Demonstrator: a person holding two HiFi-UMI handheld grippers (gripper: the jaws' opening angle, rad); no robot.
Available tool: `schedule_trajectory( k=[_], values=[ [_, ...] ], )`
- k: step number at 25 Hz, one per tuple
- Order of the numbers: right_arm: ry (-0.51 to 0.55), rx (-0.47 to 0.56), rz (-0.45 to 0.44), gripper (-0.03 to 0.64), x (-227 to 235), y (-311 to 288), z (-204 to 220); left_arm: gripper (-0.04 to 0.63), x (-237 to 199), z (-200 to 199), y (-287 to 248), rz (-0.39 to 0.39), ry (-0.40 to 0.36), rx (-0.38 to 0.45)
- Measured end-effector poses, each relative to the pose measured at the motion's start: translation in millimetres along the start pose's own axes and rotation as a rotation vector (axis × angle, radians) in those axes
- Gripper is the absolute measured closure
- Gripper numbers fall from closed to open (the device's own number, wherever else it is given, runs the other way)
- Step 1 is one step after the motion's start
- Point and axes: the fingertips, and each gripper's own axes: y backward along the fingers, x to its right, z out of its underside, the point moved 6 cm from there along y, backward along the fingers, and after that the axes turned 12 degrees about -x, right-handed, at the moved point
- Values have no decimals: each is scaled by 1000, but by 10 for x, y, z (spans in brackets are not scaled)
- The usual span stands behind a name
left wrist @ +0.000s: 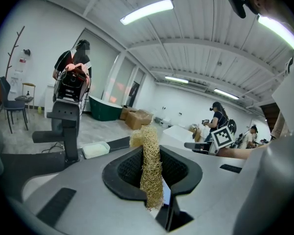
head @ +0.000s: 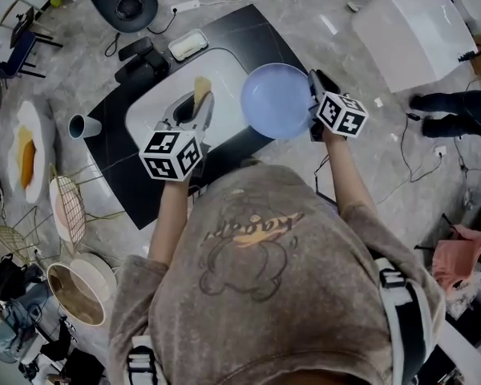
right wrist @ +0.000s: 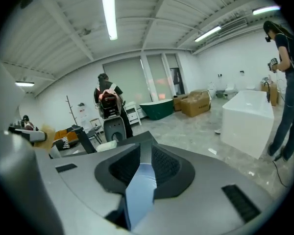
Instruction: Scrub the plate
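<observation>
Two grippers loaded, plate held over the sink

Both tools are in hand over the dark bench (head: 120, 175), which carries a white sink (head: 148, 115).

Left gripper (head: 199, 103): its fingers (left wrist: 122, 173) are clamped on a straw-coloured loofah scrubber (head: 201, 89). In the left gripper view the loofah stands upright between the black pads, with its frayed top poking above them. It sits over the sink in the head view.

Right gripper (head: 311, 95): its fingers (right wrist: 171, 168) are pinched on the rim of the pale blue plate (head: 276, 100). The right gripper view shows the plate edge-on, running straight down the slot between the pads. From the head view the plate shows as a full round disc, held in the air over the right end of the sink and the bench edge.

Plate and loofah are near each other but apart; I see a clear strip of white sink between them. The loofah is to the plate's left.

Around the bench:
- A light blue cup (head: 84, 126) is lying on its side just off the left edge.
- A white tray (head: 187, 45) is at the far edge.
- A large white box (head: 413, 34) is on the floor, well to the right.
- A person's legs (head: 457, 103) show by the box.
- A wire rack (head: 68, 207) and a round bowl (head: 80, 287) lie on the floor at the left.
</observation>
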Motion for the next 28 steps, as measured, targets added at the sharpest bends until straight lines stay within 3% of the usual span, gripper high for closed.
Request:
schedule_trajectory(
  k=[6, 14, 21, 28],
  values=[
    [186, 77, -186, 563, -761, 186, -323, 517, -92, -24, 125, -37, 18, 35],
    [310, 125, -371, 607, -1518, 293, -324, 517, -222, 8, 299, -95, 29, 103],
    [312, 158, -422, 627, -1699, 277, -150, 517, -311, 77, 443, -177, -5, 199],
    [307, 134, -412, 624, -1755, 176, 0, 517, -343, 181, 479, -214, -15, 209]
  ],
)
